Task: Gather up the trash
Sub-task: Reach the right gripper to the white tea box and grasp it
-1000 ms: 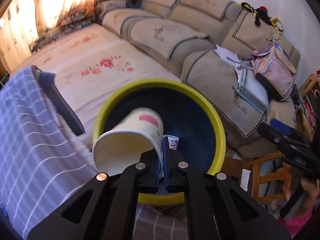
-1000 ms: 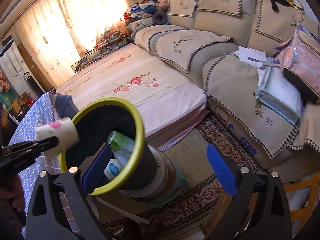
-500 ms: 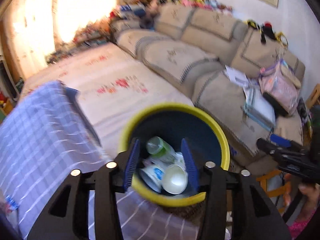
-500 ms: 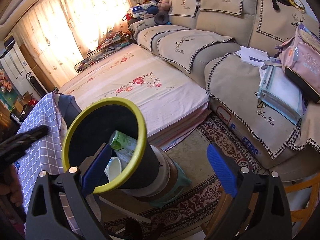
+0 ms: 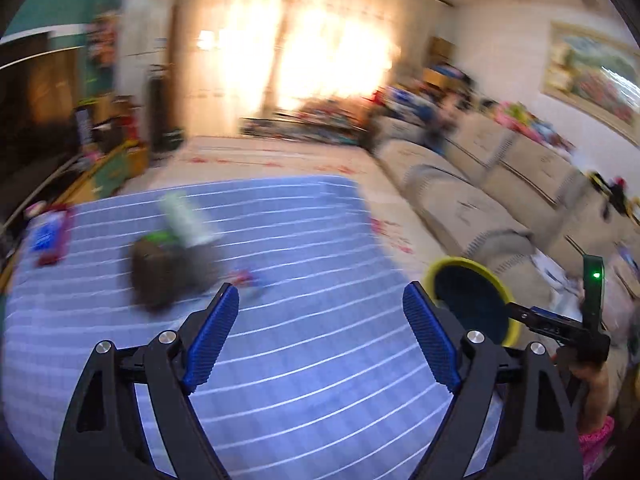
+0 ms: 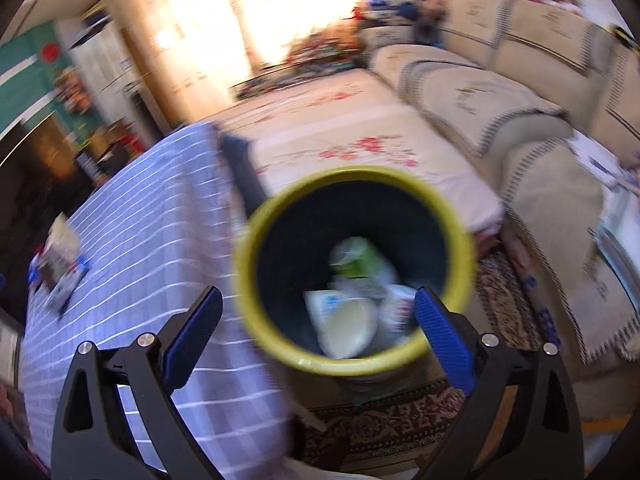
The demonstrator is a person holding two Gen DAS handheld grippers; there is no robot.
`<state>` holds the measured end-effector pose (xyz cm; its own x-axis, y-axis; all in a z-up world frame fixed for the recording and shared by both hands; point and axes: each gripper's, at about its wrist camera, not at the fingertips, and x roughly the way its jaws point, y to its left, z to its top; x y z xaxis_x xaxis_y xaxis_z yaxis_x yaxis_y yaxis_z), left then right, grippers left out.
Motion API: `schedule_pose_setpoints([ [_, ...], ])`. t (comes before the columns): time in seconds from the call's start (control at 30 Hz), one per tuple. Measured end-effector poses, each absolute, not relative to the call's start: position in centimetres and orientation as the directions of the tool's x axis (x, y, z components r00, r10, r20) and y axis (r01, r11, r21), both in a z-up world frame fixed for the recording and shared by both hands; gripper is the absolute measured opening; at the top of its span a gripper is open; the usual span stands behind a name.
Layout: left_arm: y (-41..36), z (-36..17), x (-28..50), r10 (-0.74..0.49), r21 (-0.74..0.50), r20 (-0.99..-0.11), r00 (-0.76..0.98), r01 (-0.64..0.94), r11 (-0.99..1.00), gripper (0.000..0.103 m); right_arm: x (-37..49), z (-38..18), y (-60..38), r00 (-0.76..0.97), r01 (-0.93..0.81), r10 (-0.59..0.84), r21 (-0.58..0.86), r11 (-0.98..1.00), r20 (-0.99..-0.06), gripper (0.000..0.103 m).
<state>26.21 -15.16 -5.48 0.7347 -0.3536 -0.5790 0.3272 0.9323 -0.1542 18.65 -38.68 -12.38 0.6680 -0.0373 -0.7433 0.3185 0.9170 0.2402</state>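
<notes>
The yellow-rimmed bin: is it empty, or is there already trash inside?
Not empty. The bin holds a white cup and a green-labelled bottle.

my left gripper [image 5: 320,334]: black arms, ridged blue pads
my right gripper [image 6: 318,330]: same black and blue
round bin [image 6: 466,236]: yellow rim, dark inside
checked tablecloth [image 5: 320,380]: lilac-blue, thin white lines
low flat bed cover [image 6: 340,136]: cream, red flowers
sofa covers [image 6: 480,92]: beige, dark toothed trim
floor rug [image 6: 384,424]: dark red, patterned
</notes>
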Motion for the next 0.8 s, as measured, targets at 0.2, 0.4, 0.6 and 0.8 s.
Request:
schedule_pose_setpoints([
  [0.2,-6.5,-5.1,23.5,-0.137,-0.047,-0.543,0.828,0.132,0.99,0.084,23.7,-11.0,-28.7,0.685,0.09,0.118,0.244,0.966,-0.719,0.092],
  [0.4,-1.2,-6.1,23.2,-0.116,-0.087,-0.546,0.83,0.081,0.993,0.084,29.3,-7.6,-18.5,0.73,-0.136,0.219,0.177,0.975,-0.648,0.091],
  [0.6,0.1,-7.8,23.7,-0.139,-0.122,-0.559,0.818,0.085,0.989,0.084,34.8,-7.0,-12.3,0.702,-0.273,0.305,0.152,0.95,-0.643,0.072],
  [0.8,0.5,-9.0,24.4,-0.15,-0.146,-0.579,0.801,0.079,0.986,0.084,38.2,-8.6,-9.6,0.675,-0.283,0.277,0.108,0.953,-0.683,0.063],
])
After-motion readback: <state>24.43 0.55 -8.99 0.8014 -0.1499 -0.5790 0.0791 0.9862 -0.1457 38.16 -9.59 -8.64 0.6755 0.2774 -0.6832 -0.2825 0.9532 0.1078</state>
